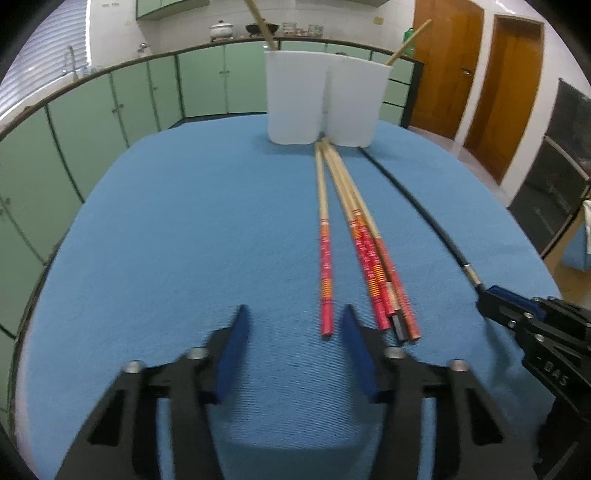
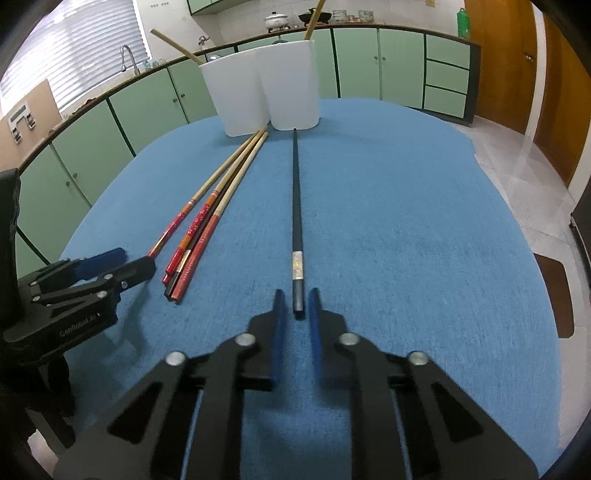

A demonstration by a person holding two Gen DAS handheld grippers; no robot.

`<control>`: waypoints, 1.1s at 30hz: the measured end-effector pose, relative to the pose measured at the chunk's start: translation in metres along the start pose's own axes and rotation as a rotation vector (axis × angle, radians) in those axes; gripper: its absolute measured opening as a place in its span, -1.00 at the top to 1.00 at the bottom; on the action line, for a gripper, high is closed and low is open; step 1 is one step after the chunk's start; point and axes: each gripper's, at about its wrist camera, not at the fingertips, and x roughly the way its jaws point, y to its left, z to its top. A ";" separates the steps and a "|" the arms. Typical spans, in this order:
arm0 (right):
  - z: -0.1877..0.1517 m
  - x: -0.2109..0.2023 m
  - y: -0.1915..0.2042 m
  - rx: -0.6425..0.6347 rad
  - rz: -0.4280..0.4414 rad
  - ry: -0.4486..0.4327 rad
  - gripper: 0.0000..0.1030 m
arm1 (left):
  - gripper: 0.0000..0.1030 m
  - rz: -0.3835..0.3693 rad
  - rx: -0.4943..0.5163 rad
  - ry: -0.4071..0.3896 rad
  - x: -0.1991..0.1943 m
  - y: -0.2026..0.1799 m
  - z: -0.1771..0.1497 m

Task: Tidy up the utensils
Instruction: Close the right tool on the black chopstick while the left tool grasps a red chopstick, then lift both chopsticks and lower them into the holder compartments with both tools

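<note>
Several wooden chopsticks with red ends lie on the blue cloth, tips toward two white cups. Each cup holds one wooden chopstick. One red-ended chopstick lies apart, its end just ahead of my open left gripper. A black chopstick lies alone to the right. My right gripper is partly open, its jaws on either side of the black chopstick's near end without gripping it.
The cloth-covered table is round, with its edge near on the left and right. Green cabinets and a counter stand behind. Wooden doors are at the right.
</note>
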 end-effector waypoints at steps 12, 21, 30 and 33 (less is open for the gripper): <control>0.000 -0.004 -0.005 0.015 0.018 -0.017 0.89 | 0.89 -0.034 0.011 -0.009 -0.003 -0.005 0.002; 0.015 -0.038 -0.003 0.006 0.036 -0.081 0.89 | 0.89 -0.029 0.006 -0.098 -0.053 0.003 0.016; 0.052 -0.088 0.003 -0.028 0.043 -0.195 0.88 | 0.89 -0.042 0.011 -0.249 -0.107 0.008 0.051; 0.069 -0.103 0.006 -0.039 0.050 -0.231 0.88 | 0.89 -0.049 0.020 -0.293 -0.121 0.007 0.067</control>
